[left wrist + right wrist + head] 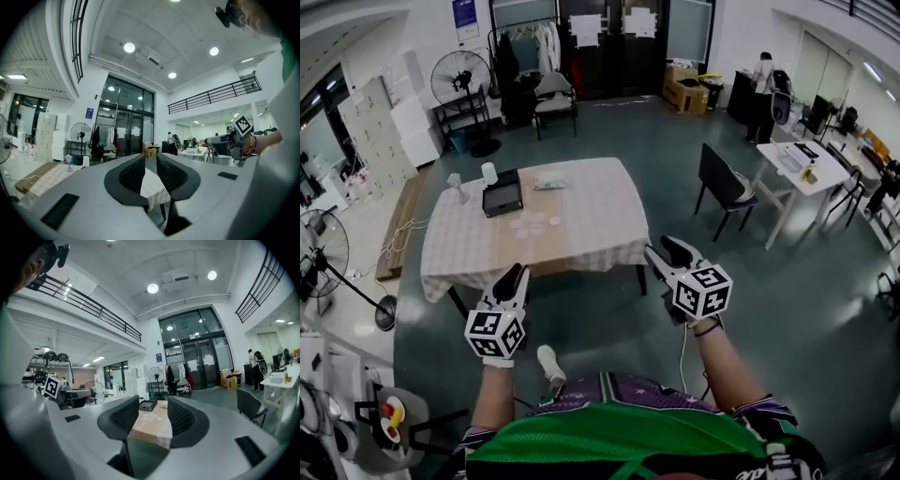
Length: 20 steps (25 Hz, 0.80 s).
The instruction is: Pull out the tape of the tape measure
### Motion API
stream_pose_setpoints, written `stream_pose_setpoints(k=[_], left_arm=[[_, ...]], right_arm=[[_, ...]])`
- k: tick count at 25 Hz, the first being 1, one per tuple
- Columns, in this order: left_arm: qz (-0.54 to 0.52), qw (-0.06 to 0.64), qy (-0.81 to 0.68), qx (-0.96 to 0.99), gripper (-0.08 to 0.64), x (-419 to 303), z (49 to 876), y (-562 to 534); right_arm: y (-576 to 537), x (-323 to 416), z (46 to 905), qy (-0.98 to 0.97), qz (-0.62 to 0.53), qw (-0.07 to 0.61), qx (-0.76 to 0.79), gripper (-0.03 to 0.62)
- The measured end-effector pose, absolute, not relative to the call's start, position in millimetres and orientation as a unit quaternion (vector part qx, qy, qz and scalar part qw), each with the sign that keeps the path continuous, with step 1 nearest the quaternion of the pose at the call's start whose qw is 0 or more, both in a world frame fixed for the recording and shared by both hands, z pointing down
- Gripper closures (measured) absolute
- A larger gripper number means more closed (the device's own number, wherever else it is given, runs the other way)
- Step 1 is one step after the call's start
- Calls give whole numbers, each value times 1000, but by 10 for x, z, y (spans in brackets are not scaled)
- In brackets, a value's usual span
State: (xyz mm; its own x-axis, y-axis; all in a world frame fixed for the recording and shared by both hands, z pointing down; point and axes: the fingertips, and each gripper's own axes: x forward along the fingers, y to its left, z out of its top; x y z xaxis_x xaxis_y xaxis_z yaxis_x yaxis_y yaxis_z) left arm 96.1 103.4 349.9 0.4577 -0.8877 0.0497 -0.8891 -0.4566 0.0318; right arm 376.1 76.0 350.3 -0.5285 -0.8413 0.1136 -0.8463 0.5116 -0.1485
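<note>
Short of table [598, 228], left tongs [517, 274] and right tongs [664, 248] released, empty, aimed tableward; tape measure too small to make out

Right gripper [153, 404]: jaws apart, nothing between them.
Table [154, 428]: lower centre, seen through the gap between the jaws, cloth-covered.
Black box [148, 405]: on the table's far end.
Fan [155, 375]: centre, beyond the table.
Chair [251, 408]: right, well apart from the table.
Person [256, 367]: far right.
</note>
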Motion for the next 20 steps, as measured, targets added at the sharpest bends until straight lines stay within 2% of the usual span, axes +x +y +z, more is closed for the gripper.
stream_pose_setpoints(k=[4, 11, 16, 20], left_arm=[[15, 19, -518, 855, 466, 976, 3514, 1113], [2, 5, -533, 846, 466, 886, 3439, 1048], [-20, -4, -566, 824, 467, 725, 3354, 1113], [-32, -7, -591, 806, 527, 543, 3341, 1156]], right_arm=[[830, 3722, 3445, -877, 86, 28, 472, 412], [843, 3556, 3488, -854, 85, -33, 512, 413], [875, 3554, 3487, -846, 62, -40, 528, 417], [830, 3661, 3513, -833, 55, -34, 549, 459]])
